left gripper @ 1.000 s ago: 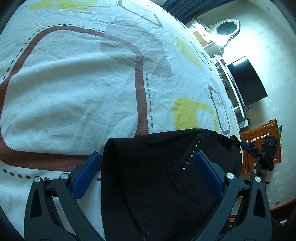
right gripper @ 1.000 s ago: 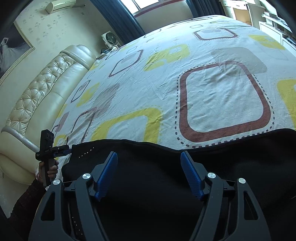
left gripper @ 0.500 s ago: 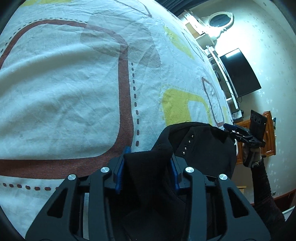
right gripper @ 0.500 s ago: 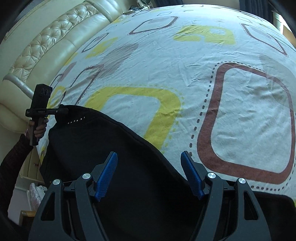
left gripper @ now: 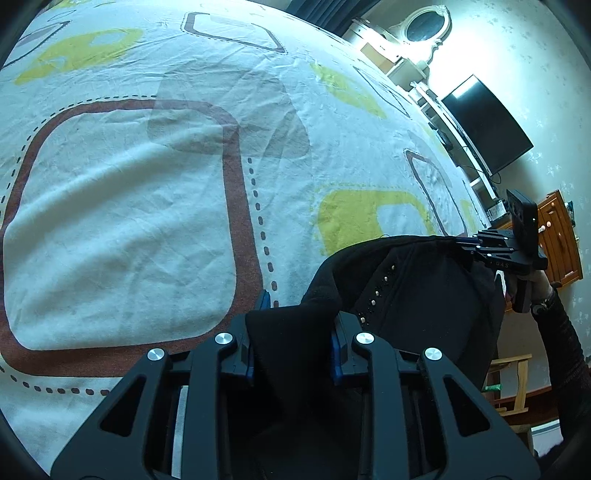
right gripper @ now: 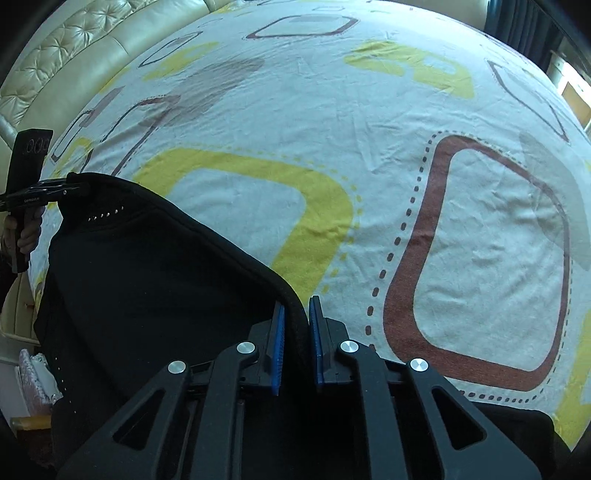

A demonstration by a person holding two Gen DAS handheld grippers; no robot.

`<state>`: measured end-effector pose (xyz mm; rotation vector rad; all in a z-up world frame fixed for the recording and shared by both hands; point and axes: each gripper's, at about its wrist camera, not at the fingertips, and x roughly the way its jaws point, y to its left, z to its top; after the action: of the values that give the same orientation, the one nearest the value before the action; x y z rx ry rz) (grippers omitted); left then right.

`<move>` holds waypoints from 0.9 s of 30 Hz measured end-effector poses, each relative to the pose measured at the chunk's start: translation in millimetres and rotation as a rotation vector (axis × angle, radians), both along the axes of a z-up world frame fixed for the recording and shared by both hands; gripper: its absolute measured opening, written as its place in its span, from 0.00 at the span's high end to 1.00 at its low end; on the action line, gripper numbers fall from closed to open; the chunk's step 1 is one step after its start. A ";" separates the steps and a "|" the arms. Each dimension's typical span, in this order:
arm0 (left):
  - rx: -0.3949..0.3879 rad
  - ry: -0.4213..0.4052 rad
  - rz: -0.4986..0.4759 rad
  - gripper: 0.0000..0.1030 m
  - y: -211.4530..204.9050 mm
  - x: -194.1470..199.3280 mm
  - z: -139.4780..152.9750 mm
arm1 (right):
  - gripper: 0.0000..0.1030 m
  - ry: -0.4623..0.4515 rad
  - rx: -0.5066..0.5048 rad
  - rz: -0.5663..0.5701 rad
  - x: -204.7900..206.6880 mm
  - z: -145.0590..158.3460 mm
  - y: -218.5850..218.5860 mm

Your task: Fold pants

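Two claws grip one pair of black pants, and each wrist view shows both. From the left wrist, the left claw [left gripper: 293,328] has its blue pads pressed against a thick bunch of the pants [left gripper: 417,295], the cloth filling the gap between the fingers and hiding the tips; the fabric runs from there toward the right, lifted off the bed [left gripper: 129,229], with one row of small pale studs showing on it. At the far right end of the cloth the right claw [left gripper: 466,244] is seen side-on, its fingers closed on the pants' upper edge, held by one hand [left gripper: 535,288] in a dark sleeve. One dark TV [left gripper: 487,125] hangs on the wall behind, near one oval mirror [left gripper: 424,31] and one wooden cabinet [left gripper: 561,236]. From the right wrist, the right claw [right gripper: 295,325] is pinched nearly together on the thick rolled edge of the pants [right gripper: 147,280], which spread down and to the left from the fingers, over the bed's near edge. That edge climbs to the left claw [right gripper: 75,188] at the far left, closed on the corner of the cloth, with one hand [right gripper: 26,230] below it. The bed [right gripper: 369,129], under a sheet of yellow and brown squares, lies beyond, with one cream tufted headboard [right gripper: 74,55] at the top left.
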<state>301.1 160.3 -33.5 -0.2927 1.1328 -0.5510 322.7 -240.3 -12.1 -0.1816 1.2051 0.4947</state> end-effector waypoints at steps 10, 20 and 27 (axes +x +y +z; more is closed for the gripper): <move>-0.159 -0.150 -0.029 0.74 15.0 -61.9 60.7 | 0.88 -0.340 -0.032 0.043 -110.0 75.4 -11.6; -0.131 -0.149 -0.030 0.68 19.9 -179.8 49.8 | 0.88 -0.422 -0.098 0.133 -237.5 44.7 1.4; -0.157 -0.053 0.064 0.61 40.4 -235.2 2.9 | 0.87 -0.338 -0.132 0.187 -280.4 -0.9 5.3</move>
<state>65.9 200.7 -30.6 -0.4460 1.0277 -0.5885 42.3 -235.1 -13.0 -0.4761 0.8929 0.5232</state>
